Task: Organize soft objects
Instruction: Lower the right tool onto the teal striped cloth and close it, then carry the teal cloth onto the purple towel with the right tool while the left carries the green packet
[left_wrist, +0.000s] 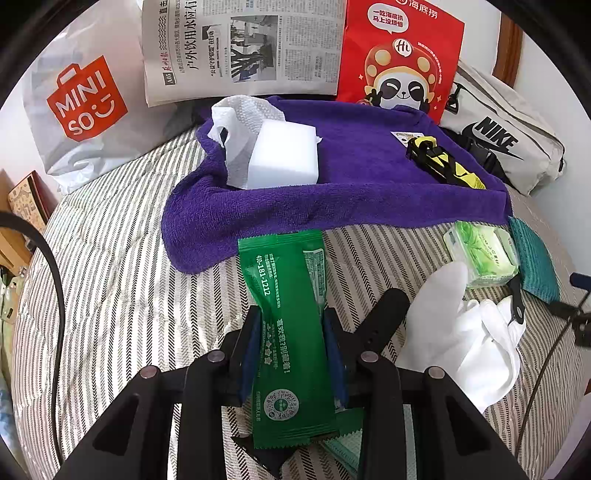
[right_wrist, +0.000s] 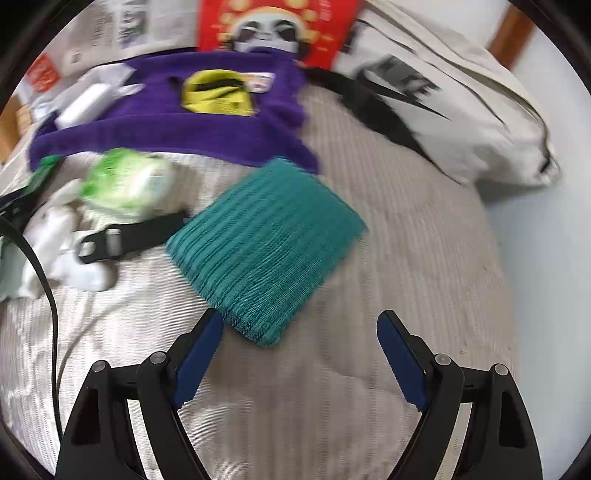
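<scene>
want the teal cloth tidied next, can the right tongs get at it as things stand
Probably yes. The right tongs stand open and empty, and the teal cloth lies flat on the striped bedcover just ahead of them, its near corner almost between the pads, with nothing lying on top of it.

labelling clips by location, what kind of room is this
Probably a bedroom: everything lies on a striped quilted bedcover, a wooden bed frame shows against the wall behind, and shopping bags such as the Miniso bag lean at the back.
</scene>
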